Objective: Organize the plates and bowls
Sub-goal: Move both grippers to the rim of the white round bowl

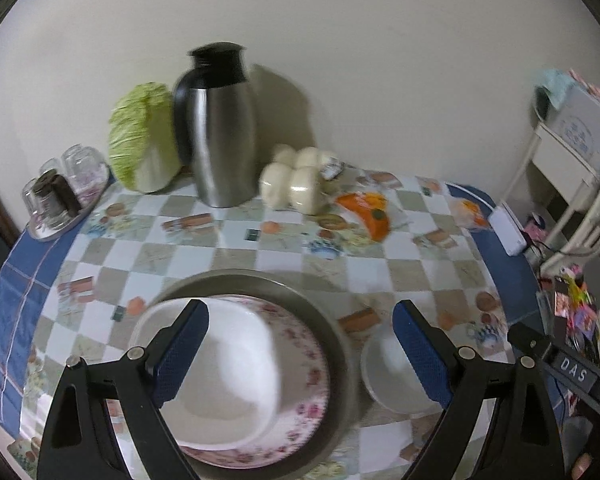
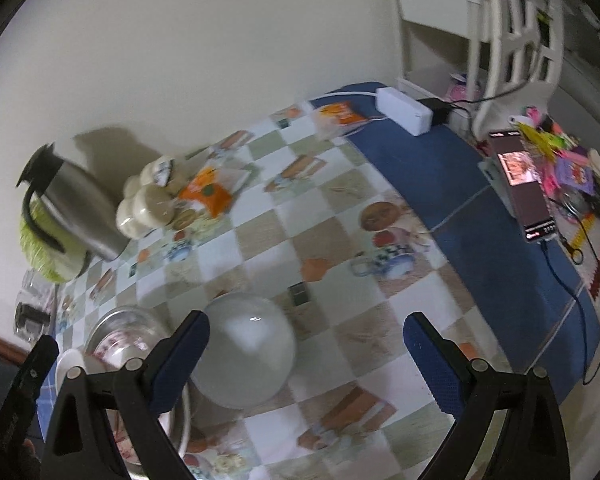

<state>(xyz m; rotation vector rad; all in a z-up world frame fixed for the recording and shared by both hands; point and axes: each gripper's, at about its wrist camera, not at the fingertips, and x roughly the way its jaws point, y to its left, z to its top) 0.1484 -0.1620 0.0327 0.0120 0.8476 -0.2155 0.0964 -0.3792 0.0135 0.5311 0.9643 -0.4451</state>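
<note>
A white plate (image 1: 228,364) lies on a floral-rimmed plate (image 1: 304,384), which lies in a round metal tray (image 1: 332,320) at the table's near side. A small white bowl (image 1: 388,368) sits on the cloth just right of the tray; it also shows in the right wrist view (image 2: 248,356), with the tray (image 2: 120,320) to its left. My left gripper (image 1: 300,348) is open above the stack, holding nothing. My right gripper (image 2: 306,356) is open above the bowl's right side, empty. Part of the right gripper's body (image 1: 560,356) shows at the right.
A steel thermos jug (image 1: 220,132), a cabbage (image 1: 144,140), steamed buns (image 1: 296,180) and snack packets (image 1: 368,212) stand along the wall. A tray of glasses (image 1: 64,192) is at far left. A white power strip (image 2: 404,110), a phone (image 2: 524,192) and a white chair (image 2: 516,40) are at right.
</note>
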